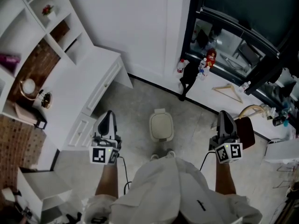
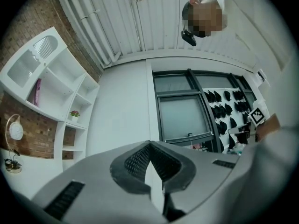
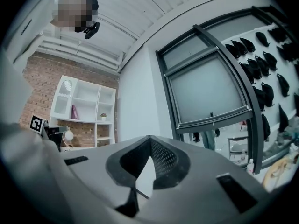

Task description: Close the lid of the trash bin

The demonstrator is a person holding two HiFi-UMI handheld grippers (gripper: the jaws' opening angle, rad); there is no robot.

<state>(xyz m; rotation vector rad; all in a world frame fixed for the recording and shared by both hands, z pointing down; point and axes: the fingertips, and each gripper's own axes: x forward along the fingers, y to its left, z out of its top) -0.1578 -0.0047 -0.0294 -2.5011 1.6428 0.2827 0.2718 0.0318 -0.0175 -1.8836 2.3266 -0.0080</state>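
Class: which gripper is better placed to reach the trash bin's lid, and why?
Left, marginally. The left gripper sits a little nearer the trash bin than the right gripper; both are shut and empty. The lid already looks down.

Bin (image 1: 161, 126): pale cream, lid and body alike. Grey shells on left hand-held gripper (image 1: 109, 113) and right hand-held gripper (image 1: 224, 113); black grid-textured pads (image 2: 136, 162); white cubes (image 1: 103, 155) with black square markers. Floor (image 1: 135, 101): mottled grey. Shelf (image 1: 70, 45) and table (image 1: 100, 62): white. Wall (image 1: 14, 143) behind shelf: red-brown brick pattern. Window frame (image 1: 243, 27): black. Hanger (image 1: 228, 91): pale wood. Shirt (image 1: 173, 190): white. Plant (image 1: 47, 9) on shelf: red-pink.
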